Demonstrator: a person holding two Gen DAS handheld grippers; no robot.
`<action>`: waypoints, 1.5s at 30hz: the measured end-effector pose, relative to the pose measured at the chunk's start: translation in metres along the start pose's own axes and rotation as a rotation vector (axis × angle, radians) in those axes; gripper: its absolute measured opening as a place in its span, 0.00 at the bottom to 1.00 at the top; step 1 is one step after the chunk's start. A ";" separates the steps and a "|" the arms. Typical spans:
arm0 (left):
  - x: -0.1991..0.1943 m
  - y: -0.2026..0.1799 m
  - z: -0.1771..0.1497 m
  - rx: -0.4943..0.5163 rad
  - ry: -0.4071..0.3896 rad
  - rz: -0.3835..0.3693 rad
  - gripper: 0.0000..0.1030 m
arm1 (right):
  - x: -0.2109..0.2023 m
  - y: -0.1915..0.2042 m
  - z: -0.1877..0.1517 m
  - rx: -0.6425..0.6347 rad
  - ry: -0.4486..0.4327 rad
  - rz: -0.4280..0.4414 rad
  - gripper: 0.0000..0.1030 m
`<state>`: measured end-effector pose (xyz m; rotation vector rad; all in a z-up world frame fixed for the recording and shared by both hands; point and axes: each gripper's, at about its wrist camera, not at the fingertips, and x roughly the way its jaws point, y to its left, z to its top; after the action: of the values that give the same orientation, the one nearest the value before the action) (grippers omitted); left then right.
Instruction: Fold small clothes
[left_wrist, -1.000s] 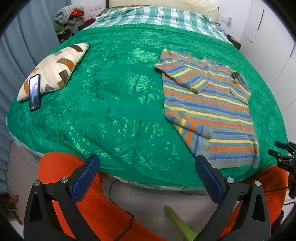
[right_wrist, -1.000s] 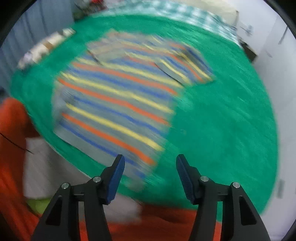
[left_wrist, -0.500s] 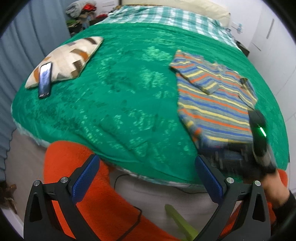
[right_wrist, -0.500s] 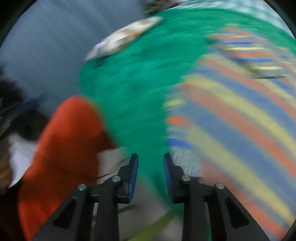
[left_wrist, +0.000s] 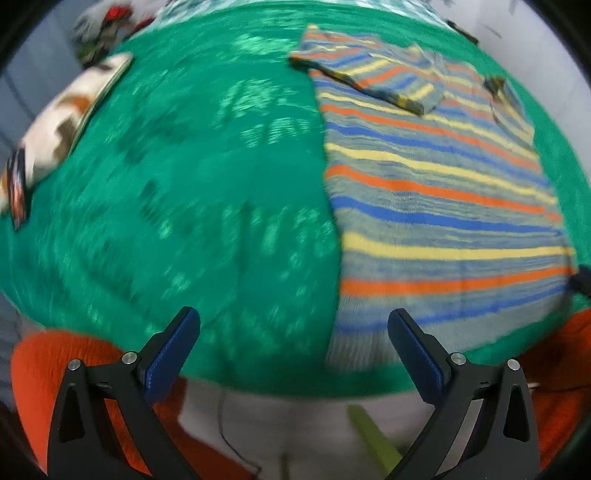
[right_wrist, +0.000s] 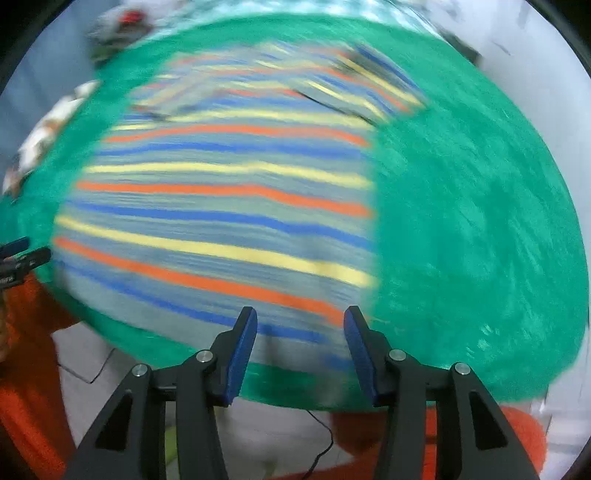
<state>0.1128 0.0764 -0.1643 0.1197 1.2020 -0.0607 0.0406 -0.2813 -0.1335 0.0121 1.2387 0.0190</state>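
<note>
Green bedspread (left_wrist: 184, 184) covered the bed; the striped sweater (left_wrist: 424, 192) lay flat near its front edge, sleeves folded in, while my left claw (left_wrist: 293, 332) gaped wide and my right claw (right_wrist: 300, 338) stood parted, both empty

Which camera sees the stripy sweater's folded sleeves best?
The left wrist view. There the striped sweater is only mildly blurred, and both folded-in sleeves show clearly near the top. The right wrist view shows the sweater larger and more centred, but motion blur smears its sleeves.
</note>
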 end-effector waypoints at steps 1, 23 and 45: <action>0.009 -0.007 0.002 0.021 0.001 0.022 0.99 | 0.004 -0.012 -0.002 0.026 0.015 0.021 0.48; 0.002 0.002 -0.022 0.013 -0.008 0.087 0.99 | -0.051 -0.075 0.010 0.015 -0.038 -0.088 0.38; -0.009 0.034 -0.022 -0.106 -0.029 0.141 0.99 | 0.001 -0.233 0.218 0.279 -0.342 0.023 0.04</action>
<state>0.0925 0.1123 -0.1619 0.1101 1.1622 0.1237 0.2487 -0.5136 -0.0676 0.2617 0.8914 -0.1313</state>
